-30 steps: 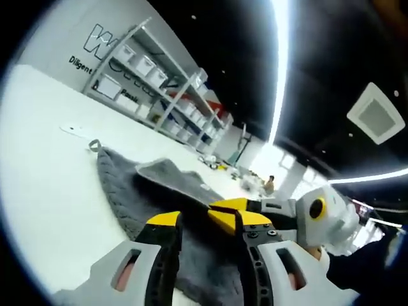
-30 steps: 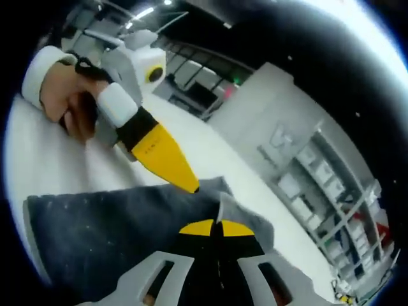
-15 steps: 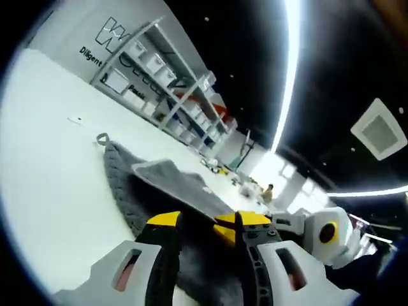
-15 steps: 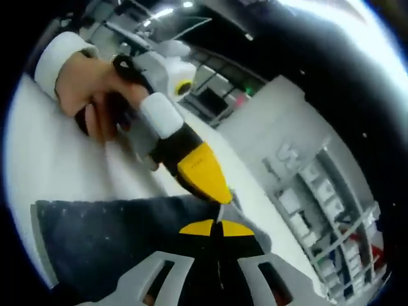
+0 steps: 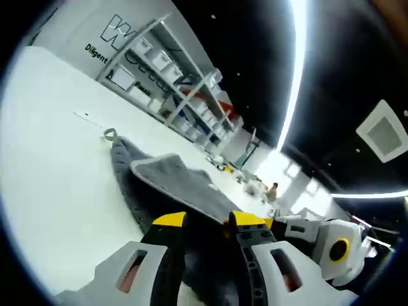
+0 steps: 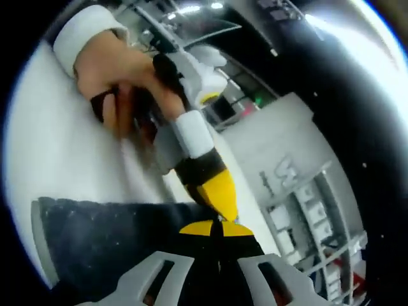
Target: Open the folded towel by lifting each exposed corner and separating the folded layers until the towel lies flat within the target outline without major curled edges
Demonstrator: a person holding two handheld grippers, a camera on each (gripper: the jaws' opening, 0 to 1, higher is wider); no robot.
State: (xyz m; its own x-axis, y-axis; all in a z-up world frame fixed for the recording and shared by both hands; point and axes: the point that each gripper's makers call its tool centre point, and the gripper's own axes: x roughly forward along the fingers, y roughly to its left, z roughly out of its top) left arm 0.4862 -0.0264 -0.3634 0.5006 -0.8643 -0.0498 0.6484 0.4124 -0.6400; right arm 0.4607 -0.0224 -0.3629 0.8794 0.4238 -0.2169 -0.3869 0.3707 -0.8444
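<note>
A dark grey towel [image 5: 169,178] lies folded on the white table, with a lighter upper layer raised along its far edge and a small loop [image 5: 109,134] at its far corner. My left gripper [image 5: 207,222] stands open, its yellow-tipped jaws straddling the towel's near part. In the right gripper view the towel [image 6: 108,236] spreads to the lower left. My right gripper [image 6: 217,228] is shut on its edge, yellow tips pressed together. The left gripper [image 6: 220,194] comes down from above, and its tip meets the towel just over my right jaws. The right gripper's white body [image 5: 319,239] shows at the lower right.
The white table [image 5: 51,159] stretches wide to the left of the towel, with a small mark [image 5: 83,116] on it. Shelving with bins [image 5: 166,76] lines the far wall. A person's hand [image 6: 121,76] with a white cuff holds the left gripper.
In the right gripper view the left gripper has swung from a slant to nearly upright and closed in on my right jaws. The right gripper stays shut on the towel.
</note>
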